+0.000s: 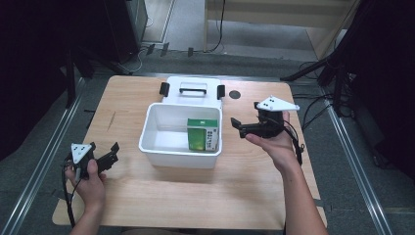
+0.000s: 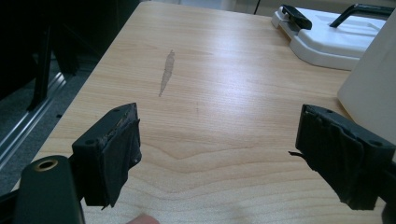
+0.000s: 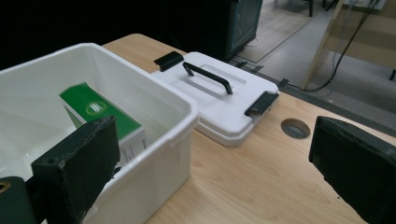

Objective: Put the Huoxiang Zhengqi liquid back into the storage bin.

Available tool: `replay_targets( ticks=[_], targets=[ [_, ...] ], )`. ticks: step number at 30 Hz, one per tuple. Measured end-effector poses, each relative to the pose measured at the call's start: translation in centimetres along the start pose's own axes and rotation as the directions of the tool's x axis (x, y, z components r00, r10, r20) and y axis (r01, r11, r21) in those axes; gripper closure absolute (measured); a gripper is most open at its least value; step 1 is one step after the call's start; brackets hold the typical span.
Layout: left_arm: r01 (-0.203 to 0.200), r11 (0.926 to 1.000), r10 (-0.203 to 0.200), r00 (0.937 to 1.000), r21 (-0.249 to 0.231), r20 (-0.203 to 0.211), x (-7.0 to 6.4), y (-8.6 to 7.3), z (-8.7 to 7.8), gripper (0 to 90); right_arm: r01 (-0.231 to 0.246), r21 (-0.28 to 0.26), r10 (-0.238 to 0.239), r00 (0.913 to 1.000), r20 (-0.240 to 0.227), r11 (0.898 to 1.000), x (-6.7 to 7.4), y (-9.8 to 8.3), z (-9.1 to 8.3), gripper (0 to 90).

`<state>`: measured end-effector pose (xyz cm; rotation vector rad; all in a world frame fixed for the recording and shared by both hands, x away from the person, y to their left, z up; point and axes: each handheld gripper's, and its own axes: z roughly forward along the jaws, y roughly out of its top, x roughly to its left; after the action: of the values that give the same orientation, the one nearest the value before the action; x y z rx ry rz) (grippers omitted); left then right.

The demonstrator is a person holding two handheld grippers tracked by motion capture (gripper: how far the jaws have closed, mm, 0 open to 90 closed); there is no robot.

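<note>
The green box [image 1: 202, 134] already stands inside the white bin [image 1: 151, 128] at table centre; the lid [image 1: 193, 90] lies off at twelve o'clock, likely next; left gripper [image 1: 111, 155] at eight and right gripper [image 1: 240, 128] at three both gape, holding nothing.

A storage bin [image 1: 161, 142] sits on the middle of the table [image 1: 195, 196], and a carton [image 1: 202, 134] stands inside it against its right wall. The bin's lid [image 1: 193, 92] lies flat on the table just behind the bin, touching its far side, with a cable hole [image 1: 235, 94] in the tabletop just right of the lid. The left claw [image 1: 108, 155] is near the table's near left edge, well left of the bin, and the right claw [image 1: 240, 128] is just right of the bin, above the table.
</note>
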<state>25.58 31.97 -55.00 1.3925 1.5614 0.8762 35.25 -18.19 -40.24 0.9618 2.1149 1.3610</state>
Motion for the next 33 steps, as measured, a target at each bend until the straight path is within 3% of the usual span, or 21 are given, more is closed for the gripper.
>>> replay_targets(
  ticks=[16,20,33],
  targets=[
    [-0.002,1.0000,0.002,1.0000,-0.004,-0.003,-0.1,0.0,0.0,15.0,-0.087,-0.024,0.088,0.9942,0.062,0.996,-1.4,-6.4,-3.2,1.1],
    [-0.003,1.0000,0.003,1.0000,-0.005,-0.005,-0.1,0.0,0.0,15.0,-0.125,-0.025,0.127,0.9884,0.084,0.992,-1.8,-8.5,-3.9,1.1],
    [-0.007,0.9999,0.007,0.9999,-0.009,-0.011,-0.2,0.0,0.0,14.9,-0.174,-0.028,0.176,0.9710,0.161,0.984,-2.9,-13.3,-6.4,1.1]
  ],
)
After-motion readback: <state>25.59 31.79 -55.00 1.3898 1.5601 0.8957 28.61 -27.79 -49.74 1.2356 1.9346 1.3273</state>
